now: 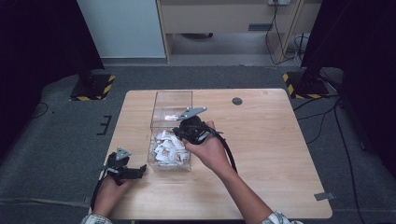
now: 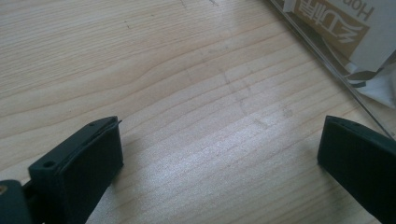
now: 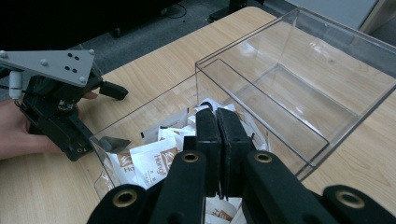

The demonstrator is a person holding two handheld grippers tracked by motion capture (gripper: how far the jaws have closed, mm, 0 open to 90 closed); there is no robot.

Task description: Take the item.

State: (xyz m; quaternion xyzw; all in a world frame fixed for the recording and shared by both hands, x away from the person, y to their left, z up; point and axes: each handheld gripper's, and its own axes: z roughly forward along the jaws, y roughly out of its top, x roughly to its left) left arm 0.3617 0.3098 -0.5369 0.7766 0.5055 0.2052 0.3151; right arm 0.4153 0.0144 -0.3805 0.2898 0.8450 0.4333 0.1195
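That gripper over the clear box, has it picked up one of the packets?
It cannot be told: the right gripper is shut above the packets, with nothing visible between its jaws. The left gripper is open, empty.

Sachets (image 1: 167, 148) in near compartment of box (image 1: 173, 99) on table (image 1: 271, 140).

This looks like a lab or test room set up for recordings. A plain wooden worktop (image 1: 261, 154) stands alone on grey carpet (image 1: 56, 140). At its far corners, two dark stands rest on bases edged with yellow-and-black hazard tape (image 1: 92, 87), and black curtains (image 1: 32, 42) hang on both sides. Cables (image 1: 322, 116) trail across the floor on the right. Behind, a light wooden desk (image 1: 224, 18) stands against a pale wall panel (image 1: 121, 28).
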